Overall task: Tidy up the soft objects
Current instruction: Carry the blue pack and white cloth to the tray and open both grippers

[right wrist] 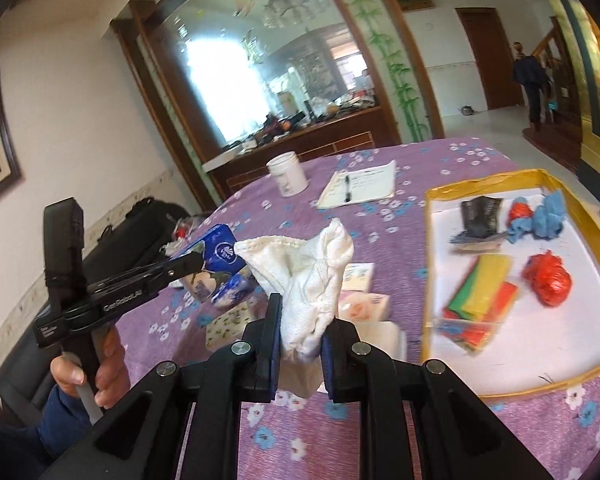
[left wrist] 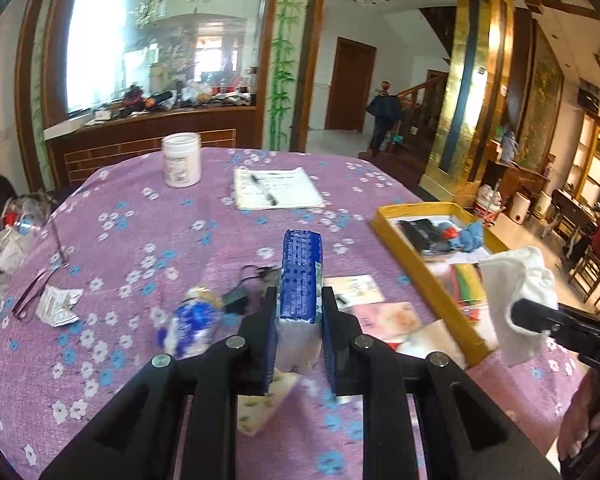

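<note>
Left gripper (left wrist: pixel 299 312) is clamping a blue tissue pack (left wrist: pixel 301 276) above the table (left wrist: pixel 140 240). Right gripper (right wrist: pixel 298 320) is pinching a white cloth (right wrist: pixel 316 280) beside the tray (right wrist: pixel 428 280)

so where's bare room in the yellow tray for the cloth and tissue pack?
White tray floor is bare along the near rim, below the red plastic bundle and right of the striped yellow-green-red cloths. The far end is crowded: black item, blue crumpled fabric.
</note>
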Available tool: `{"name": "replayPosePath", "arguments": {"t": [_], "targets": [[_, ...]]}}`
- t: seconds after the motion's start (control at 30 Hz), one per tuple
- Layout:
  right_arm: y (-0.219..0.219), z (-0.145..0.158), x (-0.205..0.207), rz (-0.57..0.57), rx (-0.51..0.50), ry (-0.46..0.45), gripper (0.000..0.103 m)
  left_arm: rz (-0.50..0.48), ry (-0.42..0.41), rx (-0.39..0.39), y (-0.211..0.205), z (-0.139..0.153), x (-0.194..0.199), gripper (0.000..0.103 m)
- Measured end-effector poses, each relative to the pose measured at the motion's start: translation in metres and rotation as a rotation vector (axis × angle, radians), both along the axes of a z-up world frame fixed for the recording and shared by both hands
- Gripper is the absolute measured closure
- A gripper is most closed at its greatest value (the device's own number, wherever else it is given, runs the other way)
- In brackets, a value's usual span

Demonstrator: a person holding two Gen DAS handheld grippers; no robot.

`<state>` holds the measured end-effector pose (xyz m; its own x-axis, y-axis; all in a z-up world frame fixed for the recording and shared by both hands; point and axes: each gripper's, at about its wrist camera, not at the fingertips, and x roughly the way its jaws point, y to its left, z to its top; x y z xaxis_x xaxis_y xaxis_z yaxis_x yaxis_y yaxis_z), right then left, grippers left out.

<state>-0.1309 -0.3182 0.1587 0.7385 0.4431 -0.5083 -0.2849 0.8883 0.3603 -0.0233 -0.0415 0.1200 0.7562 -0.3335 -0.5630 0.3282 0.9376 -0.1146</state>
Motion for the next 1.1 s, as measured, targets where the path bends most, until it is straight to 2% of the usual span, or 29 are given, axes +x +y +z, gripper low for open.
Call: {"name": "replayPosePath", "arguments": {"t": [0.3, 0.57, 0.73, 0.87, 1.1], "targets": [[-0.069, 0.000, -0.012, -0.129, 0.080, -0.016, 0.085, -0.136, -0.008, 0.043, -0.089, 0.013, -0.007, 0.084], [-0.139, -0.012, -0.013, -0.361, 0.104, 0.009, 0.084, -0.270, 0.043, 0.064, -0.177, -0.009, -0.011, 0.084], [-0.158, -0.028, 0.001, -0.462, 0.088, 0.036, 0.084, -0.327, 0.064, 0.078, -0.218, -0.026, -0.007, 0.084], [-0.165, -0.035, 0.007, -0.491, 0.085, 0.046, 0.084, -0.368, 0.057, 0.082, -0.238, -0.031, -0.005, 0.084], [-0.172, -0.045, 0.018, -0.523, 0.066, 0.059, 0.083, -0.442, 0.120, 0.072, -0.264, -0.056, 0.000, 0.084]]}}
